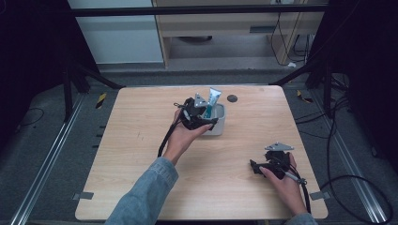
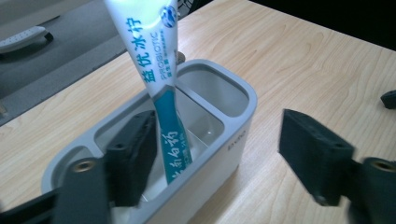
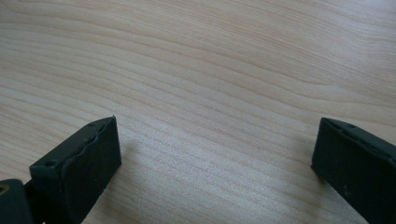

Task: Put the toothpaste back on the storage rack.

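While the toothpaste tube [image 2: 161, 88] stands nose-down in the white holder [image 1: 218, 123] near the middle of the bench [image 1: 141, 154], the left tool [image 1: 201, 118] sits at the holder's nine o'clock side with its jaws spread apart. In the left gripper view one black pad [image 2: 135, 156] reaches into the same compartment as the tube and lies just beside its lower teal part, perhaps brushing it, while the other pad [image 2: 314, 156] stands well outside the holder's wall over the bare wood. Nothing is pinched, so the tube leans on its own, tilted toward eleven o'clock in that view, resting against the compartment's edge.

The step in hand looks like letting go and backing off. To do it well, the left tool should keep its jaws wide and lift straight out of the compartment before drawing away, so the inner pad does not drag the tube along or tip the light holder. A slow rise is safer than a sideways pull, because the tube's flat tail stands high above the rim and could topple if nudged.

Farther toward the five o'clock corner of the bench, the right tool [image 1: 263, 165] rests in the person's hand, low over the wood. Its two pads [image 3: 77, 175] are wide apart with only wood grain between them, holding nothing. It can stay there, clear of the holder.
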